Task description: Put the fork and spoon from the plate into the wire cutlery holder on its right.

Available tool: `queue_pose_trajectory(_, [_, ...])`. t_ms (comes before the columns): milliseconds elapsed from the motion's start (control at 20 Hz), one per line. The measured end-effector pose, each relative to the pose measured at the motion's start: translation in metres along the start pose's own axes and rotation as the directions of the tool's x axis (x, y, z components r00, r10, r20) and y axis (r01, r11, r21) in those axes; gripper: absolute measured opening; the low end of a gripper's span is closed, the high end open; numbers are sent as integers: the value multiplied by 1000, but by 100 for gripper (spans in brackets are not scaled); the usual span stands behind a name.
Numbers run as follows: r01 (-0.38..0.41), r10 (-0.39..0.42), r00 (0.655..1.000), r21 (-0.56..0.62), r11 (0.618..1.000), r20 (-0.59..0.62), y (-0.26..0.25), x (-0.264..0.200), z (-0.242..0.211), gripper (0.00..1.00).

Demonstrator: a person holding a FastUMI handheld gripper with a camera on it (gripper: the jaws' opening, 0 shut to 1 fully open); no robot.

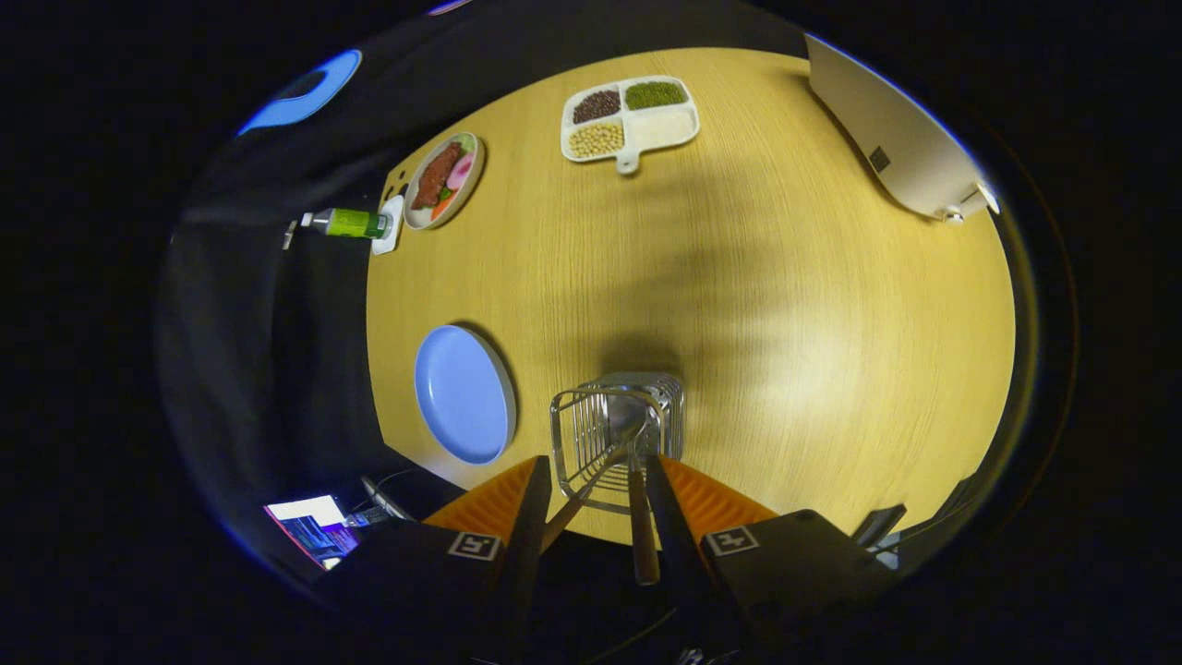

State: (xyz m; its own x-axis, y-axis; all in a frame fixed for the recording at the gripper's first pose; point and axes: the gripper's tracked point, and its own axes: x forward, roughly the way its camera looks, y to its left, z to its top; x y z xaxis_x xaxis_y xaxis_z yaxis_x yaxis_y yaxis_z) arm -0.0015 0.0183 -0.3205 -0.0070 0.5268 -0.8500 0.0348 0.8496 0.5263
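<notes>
Gripper (591, 503) sits above the holder (617, 434), fingers apart, touching neither handle. 2 utensils stand in the holder: 1 handle (644, 526) sticks up between the fingers, the other (577, 494) leans toward the left finger. Can't tell which is fork and which is spoon. Heads down, handles up, so the wire walls prop them. Plate (464, 394) just left of the holder looks bare, so the task reads as done. Holder is near the table (813, 351) front edge. Open wood lies beyond and right; pulling straight up and back looks clear.
</notes>
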Motion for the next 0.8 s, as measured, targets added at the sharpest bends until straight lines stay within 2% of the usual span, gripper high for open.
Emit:
queue_pose_trajectory(200, [-18, 31, 980, -72, 997, 194, 5, -21, 9, 80])
queue_pose_trajectory(250, [-8, 33, 968, -100, 995, 247, 5, -27, 12, 86])
queue_pose_trajectory(400, [39, 55, 914, -222, 974, 401, 7, -53, 19, 91])
queue_pose_trajectory(500, [64, 94, 861, -290, 955, 501, 14, -76, 23, 97])
queue_pose_trajectory(600, [64, 153, 797, -334, 940, 584, 25, -107, 26, 97])
queue_pose_trajectory(800, [102, 239, 648, -393, 914, 723, 34, -171, 32, 98])
